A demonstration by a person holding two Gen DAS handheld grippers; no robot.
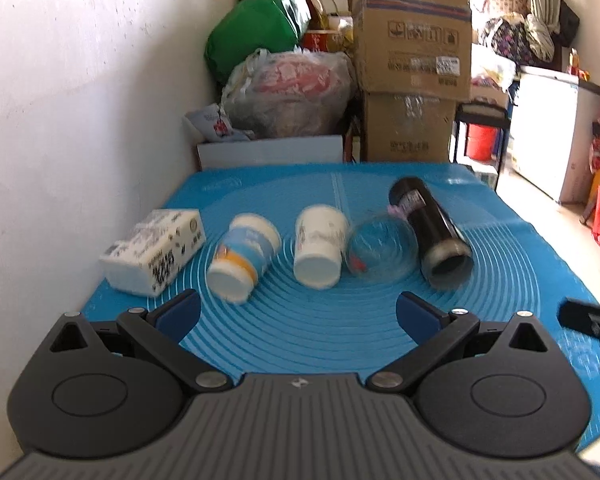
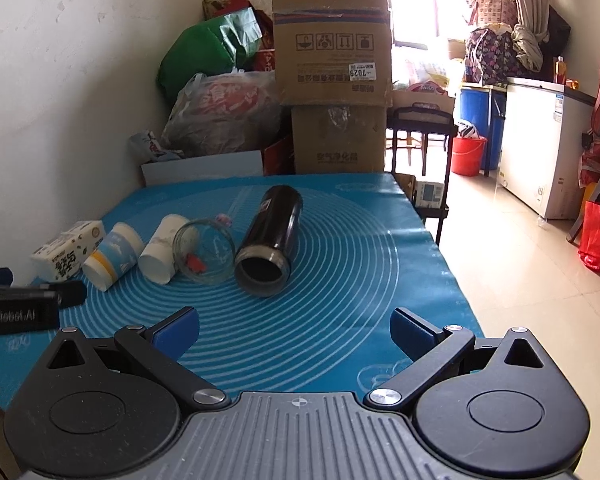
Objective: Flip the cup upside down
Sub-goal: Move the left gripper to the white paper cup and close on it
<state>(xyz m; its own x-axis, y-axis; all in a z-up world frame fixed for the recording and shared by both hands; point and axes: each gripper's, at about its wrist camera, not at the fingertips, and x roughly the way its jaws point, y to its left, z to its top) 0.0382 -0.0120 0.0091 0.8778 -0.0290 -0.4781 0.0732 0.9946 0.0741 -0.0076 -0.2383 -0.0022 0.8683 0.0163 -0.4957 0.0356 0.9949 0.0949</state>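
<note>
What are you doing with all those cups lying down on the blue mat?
A person holds two grippers above the blue mat, both open and holding nothing. The left gripper faces a row lying on their sides: a blue and white cup, a white cup, a glass jar and a black bottle. A tissue pack sits beside them. The right gripper hangs near the bottle. Nothing is flipped yet.

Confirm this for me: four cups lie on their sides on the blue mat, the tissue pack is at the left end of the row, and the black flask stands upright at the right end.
Not quite. The black flask is not upright; it lies on its side like the others, its open mouth toward the camera, as the right wrist view shows. The tissue pack is indeed at the left end, on the blue mat.
</note>
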